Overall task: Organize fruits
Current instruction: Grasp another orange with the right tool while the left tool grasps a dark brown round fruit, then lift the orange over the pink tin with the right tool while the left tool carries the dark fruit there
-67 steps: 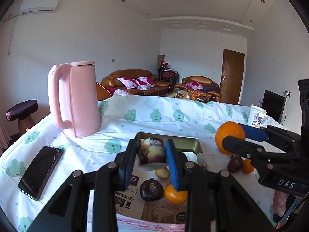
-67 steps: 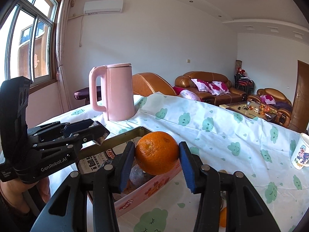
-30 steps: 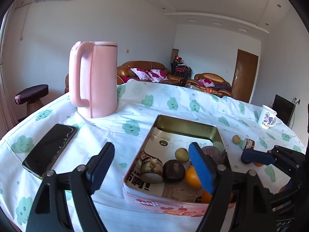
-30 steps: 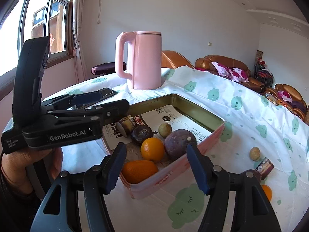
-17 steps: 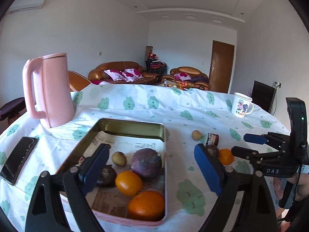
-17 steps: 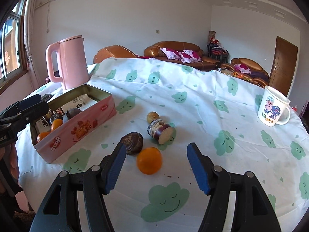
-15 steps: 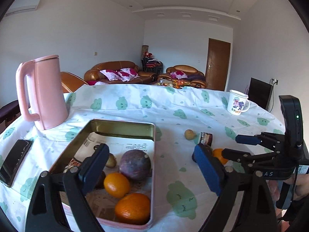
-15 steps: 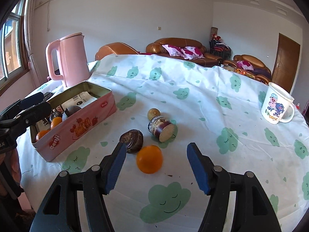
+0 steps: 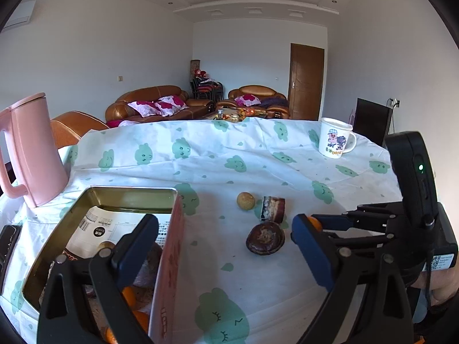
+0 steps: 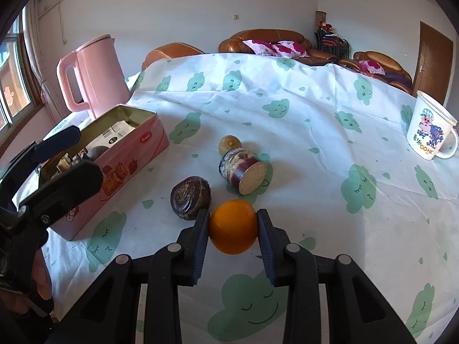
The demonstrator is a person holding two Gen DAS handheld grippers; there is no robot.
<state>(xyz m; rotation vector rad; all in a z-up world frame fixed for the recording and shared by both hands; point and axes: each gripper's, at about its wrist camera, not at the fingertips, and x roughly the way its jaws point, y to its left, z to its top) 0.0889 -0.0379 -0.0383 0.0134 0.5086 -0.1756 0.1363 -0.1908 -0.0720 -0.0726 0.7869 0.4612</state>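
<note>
My right gripper (image 10: 232, 226) is shut on a small orange (image 10: 232, 229) resting on the tablecloth. Beside it lie a dark wrinkled passion fruit (image 10: 190, 196), a cut purple sugarcane piece (image 10: 242, 170) and a small tan fruit (image 10: 228, 143). The pink tin (image 10: 134, 150) holds several fruits. My left gripper (image 9: 226, 243) is open and empty, straddling the tin's right wall (image 9: 169, 258). In the left wrist view the passion fruit (image 9: 265, 238), sugarcane piece (image 9: 272, 207) and tan fruit (image 9: 245, 200) lie ahead, and my right gripper (image 9: 318, 223) holds the orange at right.
A pink kettle (image 10: 91, 76) stands behind the tin. A white cartoon mug (image 10: 430, 129) stands at the far right of the table. A black phone (image 9: 7, 240) lies at the table's left edge. Sofas stand beyond the table.
My right gripper has moved down and closed on the small orange. My left gripper has shifted right, so the tin sits at its left finger.
</note>
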